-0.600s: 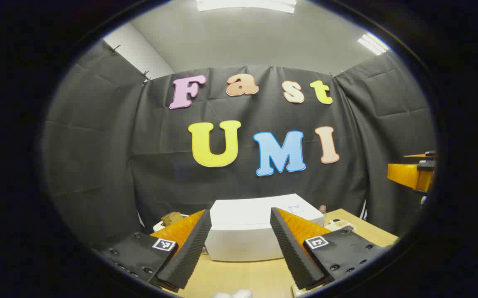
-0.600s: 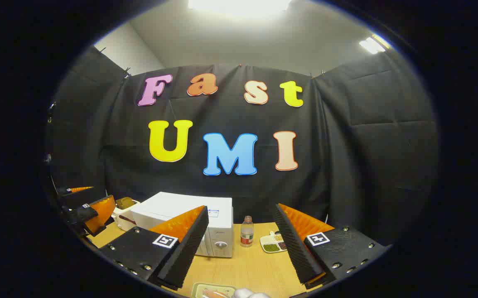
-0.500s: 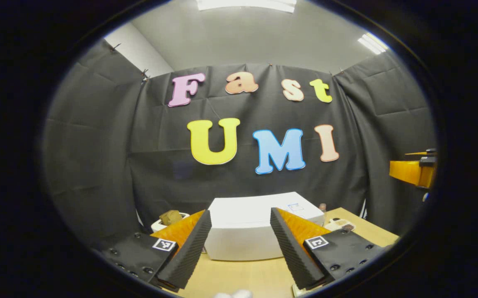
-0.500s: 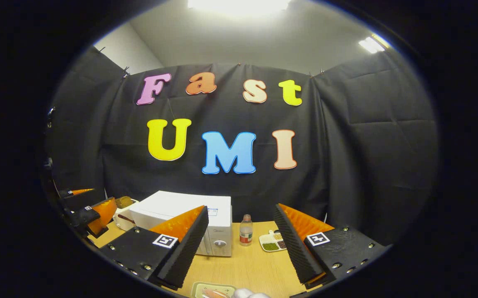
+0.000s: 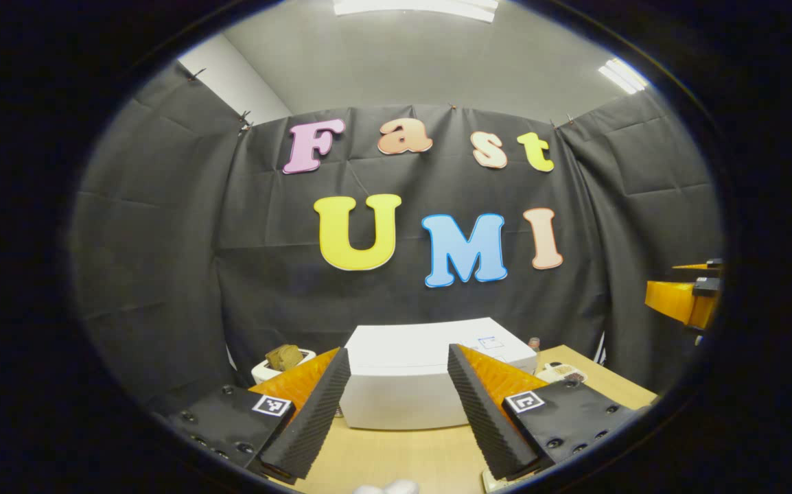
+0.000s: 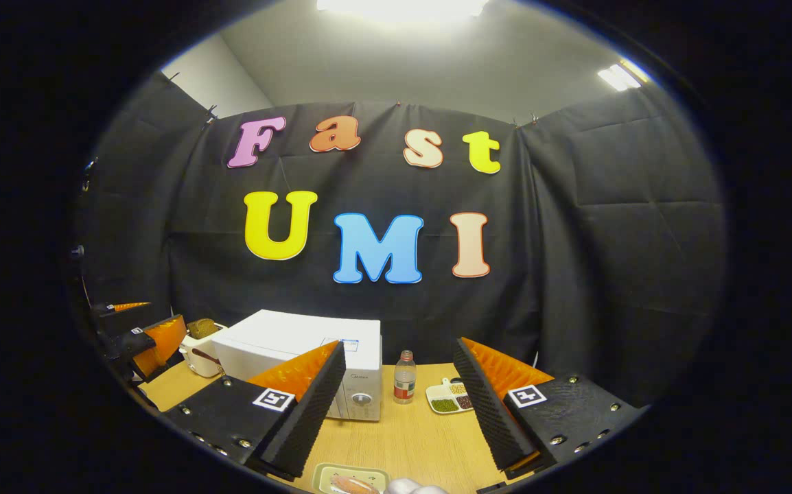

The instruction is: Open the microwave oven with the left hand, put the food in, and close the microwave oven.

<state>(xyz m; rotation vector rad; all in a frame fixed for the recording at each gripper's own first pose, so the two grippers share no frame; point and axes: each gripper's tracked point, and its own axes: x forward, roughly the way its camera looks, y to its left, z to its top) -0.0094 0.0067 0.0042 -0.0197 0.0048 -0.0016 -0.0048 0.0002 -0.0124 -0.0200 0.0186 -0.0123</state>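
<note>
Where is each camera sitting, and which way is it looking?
Left gripper view: rides the left tool, facing the white microwave on the table; its own two fingers show, open.
Right gripper view: rides the right tool, facing the microwave, bottle and food plate; own fingers open.
Both share the microwave and table.

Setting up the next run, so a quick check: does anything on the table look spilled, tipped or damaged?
Nothing stands out. The microwave sits square on the table, the bottle stands upright beside it, and the divided dish lies flat.
</note>
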